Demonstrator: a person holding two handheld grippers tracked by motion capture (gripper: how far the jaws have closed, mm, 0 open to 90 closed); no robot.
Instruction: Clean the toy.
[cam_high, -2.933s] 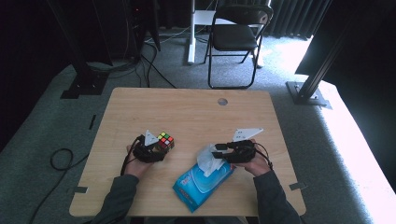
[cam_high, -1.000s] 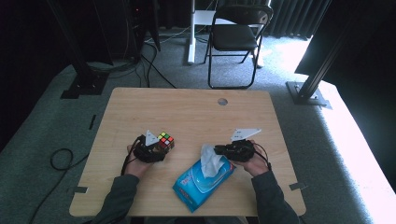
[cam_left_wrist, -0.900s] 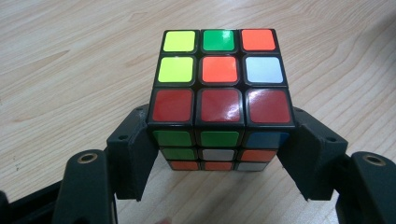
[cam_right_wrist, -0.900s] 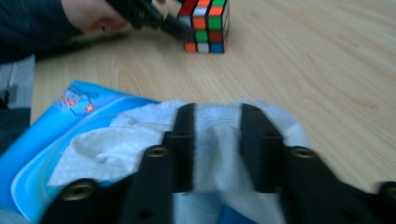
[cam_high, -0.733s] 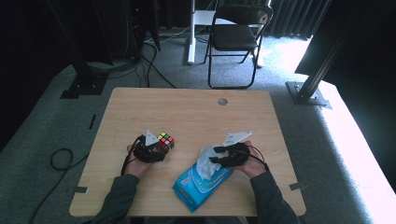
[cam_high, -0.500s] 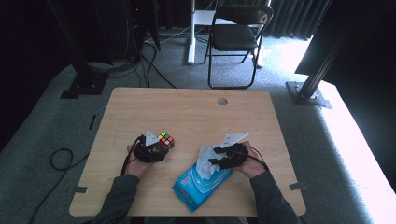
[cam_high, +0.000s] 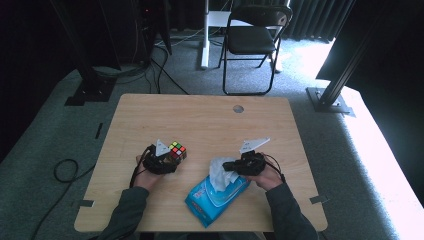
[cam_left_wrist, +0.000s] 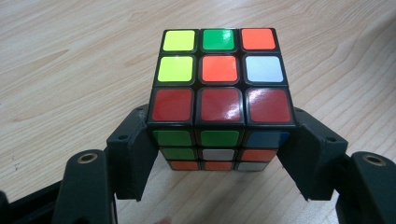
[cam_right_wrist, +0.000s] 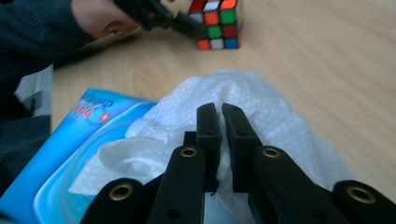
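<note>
A scrambled Rubik's cube (cam_high: 177, 150) (cam_left_wrist: 219, 93) stands on the wooden table (cam_high: 200, 120) left of centre. My left gripper (cam_high: 171, 156) (cam_left_wrist: 219, 156) is shut on it, one jaw pressed against each lower side. A blue pack of wipes (cam_high: 215, 197) (cam_right_wrist: 70, 140) lies near the front edge with a white wipe (cam_high: 217, 172) (cam_right_wrist: 271, 107) bunched up out of its top. My right gripper (cam_high: 228, 167) (cam_right_wrist: 221, 119) has just closed, and its jaws pinch that wipe between them. The cube (cam_right_wrist: 217, 23) shows far off in the right gripper view.
A cable hole (cam_high: 238, 108) sits near the table's far edge. Beyond the table stand a black folding chair (cam_high: 252, 40) and dark frame feet (cam_high: 327, 97), with cables (cam_high: 65, 170) on the carpet at left.
My right gripper has shifted slightly left and down onto the wipe sticking out of the pack. The left hand and the cube have stayed put.
</note>
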